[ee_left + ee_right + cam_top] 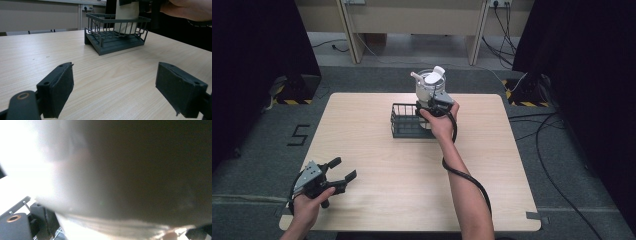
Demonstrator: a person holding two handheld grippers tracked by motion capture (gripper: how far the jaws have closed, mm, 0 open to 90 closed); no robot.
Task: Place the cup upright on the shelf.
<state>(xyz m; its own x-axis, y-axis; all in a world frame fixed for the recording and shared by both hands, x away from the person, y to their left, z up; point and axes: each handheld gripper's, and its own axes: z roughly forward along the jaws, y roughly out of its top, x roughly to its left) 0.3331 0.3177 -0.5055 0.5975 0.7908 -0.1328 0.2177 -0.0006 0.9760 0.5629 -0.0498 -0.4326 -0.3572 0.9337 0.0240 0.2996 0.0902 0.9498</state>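
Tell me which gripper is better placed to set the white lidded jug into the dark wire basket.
Right. The right gripper is shut on the white lidded jug directly above the dark wire basket. The left gripper sits open near the table's near-left corner, far from both.

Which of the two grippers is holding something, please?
The right gripper, closed on the white jug over the wire basket. The left gripper sits open and empty near the table's front-left corner.

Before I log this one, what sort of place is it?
Probably a lab or recording studio, not a home: a bare wooden table stands on grey carpet between black curtains, with hazard-taped stand bases, loose cables and a taped "5" floor mark.
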